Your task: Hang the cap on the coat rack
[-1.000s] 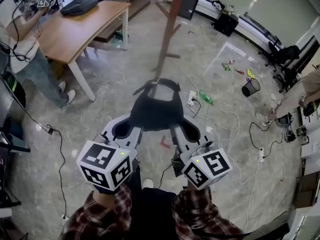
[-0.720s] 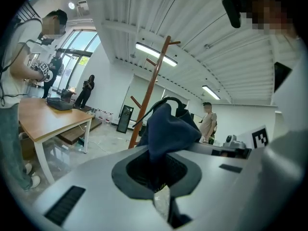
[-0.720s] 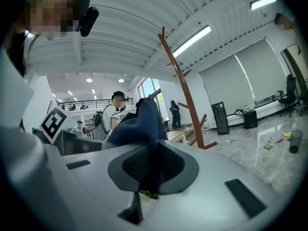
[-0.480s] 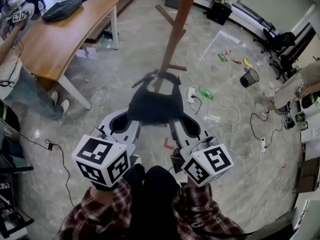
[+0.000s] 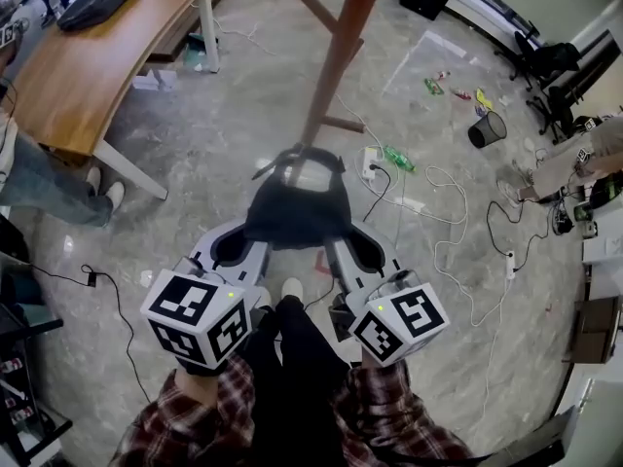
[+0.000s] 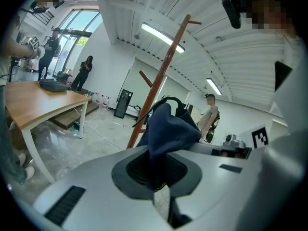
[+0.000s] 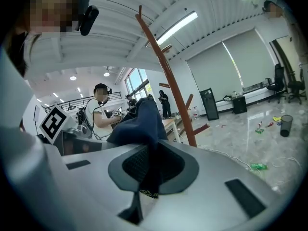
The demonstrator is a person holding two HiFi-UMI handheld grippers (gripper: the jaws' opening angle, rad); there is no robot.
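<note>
Head view: L gripper [image 5: 255,241] + R gripper [image 5: 334,244] side by side, both pointing fwd, away from the person. Dark navy cap [image 5: 295,207] hangs stretched between them, off the floor [image 5: 195,144].

L jaws: closed on the cap's left edge. Fabric is pinched between the pads and bunches up above them (L gripper view).

R jaws: clamped on the cap's right edge the same way. A bit of fabric hangs below the pads (R gripper view).

Cap's back strap loop is at the far end, toward the coat rack [image 5: 336,56]. Rack = brown wooden pole w/ angled pegs, standing just beyond the cap. Whether they touch: can't tell.

Surroundings: wooden table [image 5: 88,76] at far left w/ black bag [image 5: 95,1] on it. Black bin [image 5: 487,129] at right. Power strip [image 5: 370,166] + white cables on the floor near the rack base.
</note>
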